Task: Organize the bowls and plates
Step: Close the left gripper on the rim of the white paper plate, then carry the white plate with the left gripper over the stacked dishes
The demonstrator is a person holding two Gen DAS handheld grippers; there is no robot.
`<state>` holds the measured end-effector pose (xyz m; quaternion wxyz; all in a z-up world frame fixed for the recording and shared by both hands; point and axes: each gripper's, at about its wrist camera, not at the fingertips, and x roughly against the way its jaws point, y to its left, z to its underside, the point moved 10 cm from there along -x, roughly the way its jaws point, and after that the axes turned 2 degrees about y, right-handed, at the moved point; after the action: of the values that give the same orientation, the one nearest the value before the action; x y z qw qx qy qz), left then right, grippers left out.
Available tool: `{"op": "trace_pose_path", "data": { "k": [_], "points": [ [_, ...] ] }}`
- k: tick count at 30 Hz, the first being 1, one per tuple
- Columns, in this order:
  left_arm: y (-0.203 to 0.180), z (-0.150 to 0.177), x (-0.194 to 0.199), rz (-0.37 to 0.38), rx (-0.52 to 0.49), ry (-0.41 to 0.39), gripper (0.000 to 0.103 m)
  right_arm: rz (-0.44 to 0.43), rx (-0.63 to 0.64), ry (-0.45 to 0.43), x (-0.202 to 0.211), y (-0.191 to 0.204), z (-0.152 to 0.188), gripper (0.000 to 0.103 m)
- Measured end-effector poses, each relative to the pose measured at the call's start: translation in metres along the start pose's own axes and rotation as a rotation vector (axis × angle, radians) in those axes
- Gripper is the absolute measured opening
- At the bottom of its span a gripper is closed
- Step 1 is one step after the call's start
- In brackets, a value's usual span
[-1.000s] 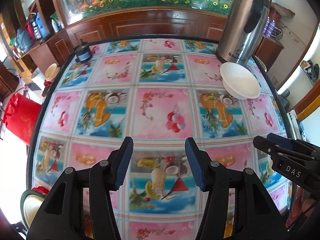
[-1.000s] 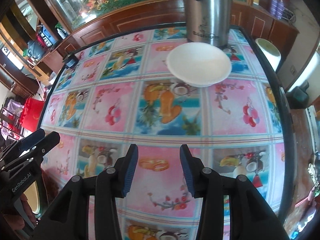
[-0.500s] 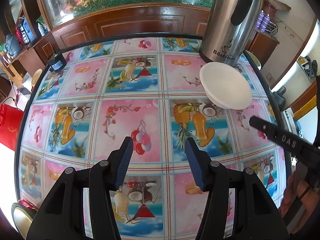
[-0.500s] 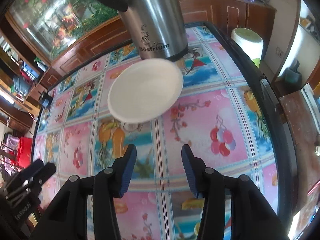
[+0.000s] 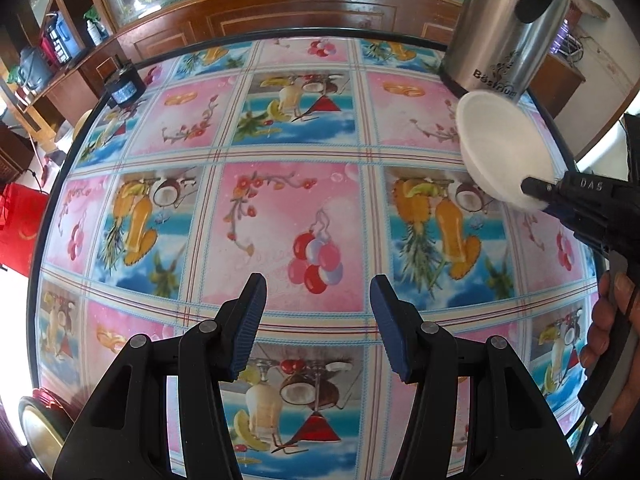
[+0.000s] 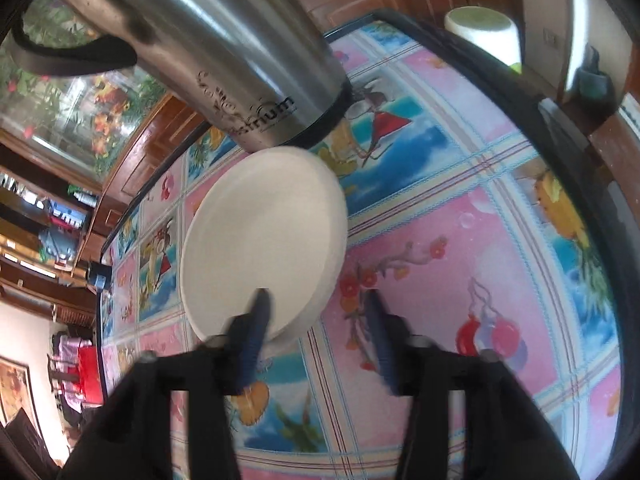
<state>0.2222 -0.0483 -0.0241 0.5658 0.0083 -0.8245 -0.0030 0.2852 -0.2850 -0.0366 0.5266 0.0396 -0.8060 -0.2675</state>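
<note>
White glazed bowl (image 6: 260, 240): judged stiff, slippery, breakable; near rim is the hold. Right claw (image 6: 316, 320) closing astride it, pads not yet pressing; left claw (image 5: 316, 304) spread, empty.

Left wrist view looked steeply down over its own fingers at the round table with the fruit-print cloth (image 5: 280, 208), from some height. Right wrist view sat much closer and rolled, near the white shallow bowl (image 6: 264, 236). Both shared that bowl and the tall steel thermos jug (image 5: 508, 28).
</note>
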Motion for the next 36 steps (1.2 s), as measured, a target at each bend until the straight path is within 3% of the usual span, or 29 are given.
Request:
{"op": "trace_pose_path", "data": {
  "k": [2,5,14,20,23,28,30,33,36],
  "points": [
    [0.003,0.002,-0.002,0.0,0.006,0.005,0.054,0.006,0.014,0.031,-0.005,0.001,0.004,0.01],
    [0.007,0.005,-0.005,-0.002,0.008,0.011,0.054,-0.028,0.036,0.056,-0.001,0.007,0.012,0.007],
    [0.012,0.007,0.007,0.056,0.041,-0.017,0.054,-0.075,0.113,0.219,0.024,0.01,0.07,0.005],
    [-0.011,0.013,0.015,0.131,-0.024,-0.011,0.06,-0.069,0.151,0.338,0.032,-0.001,0.11,0.007],
    [-0.026,0.018,0.015,0.162,-0.047,0.011,0.06,-0.014,0.18,0.316,0.033,-0.002,0.107,0.01],
    [-0.045,0.018,0.005,0.229,-0.027,0.067,0.06,0.008,0.22,0.262,0.036,0.003,0.101,0.011],
    [-0.048,0.018,-0.003,0.21,-0.03,0.088,0.06,0.019,0.226,0.254,0.034,0.005,0.101,0.013],
    [-0.057,0.02,-0.011,0.233,-0.02,0.116,0.06,0.018,0.224,0.242,0.033,0.006,0.1,0.024],
    [-0.067,0.023,-0.019,0.236,-0.034,0.14,0.06,0.02,0.239,0.221,0.035,0.008,0.099,0.026]
  ]
}}
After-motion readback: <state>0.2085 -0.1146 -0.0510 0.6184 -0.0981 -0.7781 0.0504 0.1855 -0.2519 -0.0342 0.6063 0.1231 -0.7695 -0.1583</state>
